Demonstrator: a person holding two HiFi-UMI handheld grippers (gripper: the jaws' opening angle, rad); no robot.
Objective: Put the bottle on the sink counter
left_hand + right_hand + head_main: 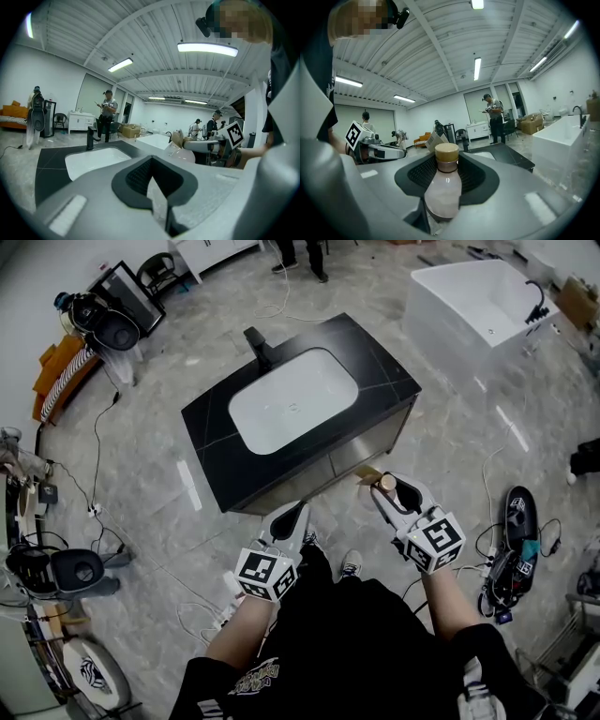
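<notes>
One bottle (443, 187) sat clamped in the right gripper (389, 491), short of the sink surface (211, 442). A tilted release could topple it.

A white bathtub (473, 310) stood on the grey tiled floor (187, 362), well ahead and to the right of the right hand-held gripper (392, 491). A black cable (96, 465) ran across the floor far to the left of the left hand-held gripper (289, 518). An orange seat (56, 360) sat beyond the cable. A standing person (107, 115) and a white cabinet (80, 120) were far ahead of the left hand-held gripper. A ceiling strip light (207, 48) was lit above.
</notes>
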